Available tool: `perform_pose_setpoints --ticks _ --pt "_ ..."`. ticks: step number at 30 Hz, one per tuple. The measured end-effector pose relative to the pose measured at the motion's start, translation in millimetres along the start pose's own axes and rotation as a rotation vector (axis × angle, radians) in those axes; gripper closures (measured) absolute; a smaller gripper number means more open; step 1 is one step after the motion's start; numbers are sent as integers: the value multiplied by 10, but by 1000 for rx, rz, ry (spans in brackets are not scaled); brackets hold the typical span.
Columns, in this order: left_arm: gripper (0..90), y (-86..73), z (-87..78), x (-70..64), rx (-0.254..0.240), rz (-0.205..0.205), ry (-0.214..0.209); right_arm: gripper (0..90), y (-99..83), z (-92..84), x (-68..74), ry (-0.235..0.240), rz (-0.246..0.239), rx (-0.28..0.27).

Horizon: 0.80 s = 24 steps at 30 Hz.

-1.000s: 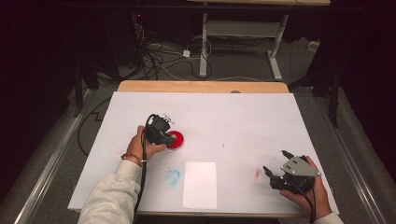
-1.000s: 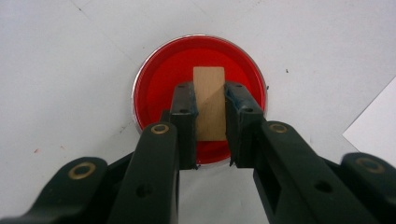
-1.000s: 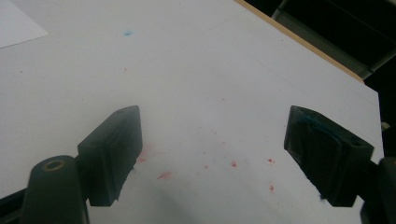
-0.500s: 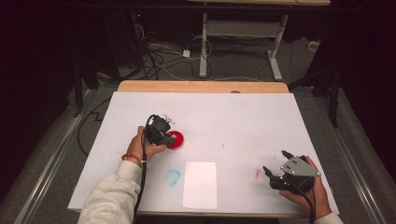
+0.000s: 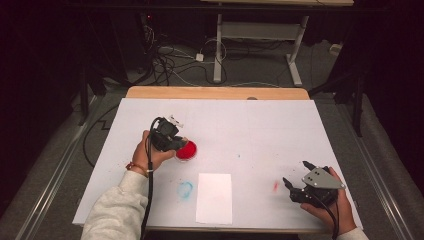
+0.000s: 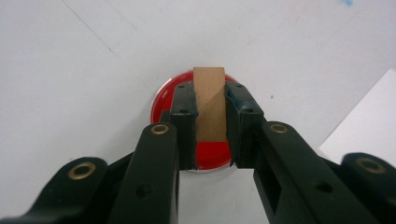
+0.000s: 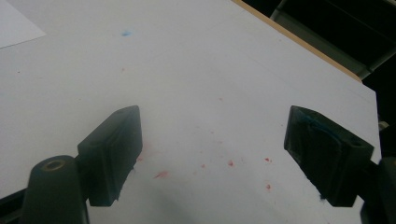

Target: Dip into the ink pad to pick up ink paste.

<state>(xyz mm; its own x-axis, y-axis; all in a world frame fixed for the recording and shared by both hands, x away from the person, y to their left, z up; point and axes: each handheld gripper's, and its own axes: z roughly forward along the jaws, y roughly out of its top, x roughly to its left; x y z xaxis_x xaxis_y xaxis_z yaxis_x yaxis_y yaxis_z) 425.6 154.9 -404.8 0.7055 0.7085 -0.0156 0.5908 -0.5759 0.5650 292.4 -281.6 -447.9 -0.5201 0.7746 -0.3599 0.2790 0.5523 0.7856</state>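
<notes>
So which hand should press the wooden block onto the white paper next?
Probably the left. Its tongs are already shut on the wooden block above the red ink pad, near the white paper. The right tongs sit open, holding nothing, farther off.

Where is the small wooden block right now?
In the left gripper view the wooden block is clamped between the left tool jaws, directly above the red ink dish. In the high view, that is left of centre, up-left of the white paper sheet.

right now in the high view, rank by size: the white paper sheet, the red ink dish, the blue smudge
1. White rectangular paper sheet, clearly largest.
2. Round red ink dish.
3. Pale blue smudge, only slightly smaller than the dish; these two are close.
</notes>
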Motion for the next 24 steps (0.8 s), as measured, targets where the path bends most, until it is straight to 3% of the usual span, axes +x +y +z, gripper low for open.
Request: perform_pose_setpoints --ticks 3,16,24 --pt "740 18 -72 -36 -20 7 -2 196 3 0 9 2 -2 1" --pt "739 46 -159 -62 -21 35 17 196 -2 7 10 4 -1 3" --pt "739 33 -69 -48 -11 40 12 196 3 6 15 5 -8 1"
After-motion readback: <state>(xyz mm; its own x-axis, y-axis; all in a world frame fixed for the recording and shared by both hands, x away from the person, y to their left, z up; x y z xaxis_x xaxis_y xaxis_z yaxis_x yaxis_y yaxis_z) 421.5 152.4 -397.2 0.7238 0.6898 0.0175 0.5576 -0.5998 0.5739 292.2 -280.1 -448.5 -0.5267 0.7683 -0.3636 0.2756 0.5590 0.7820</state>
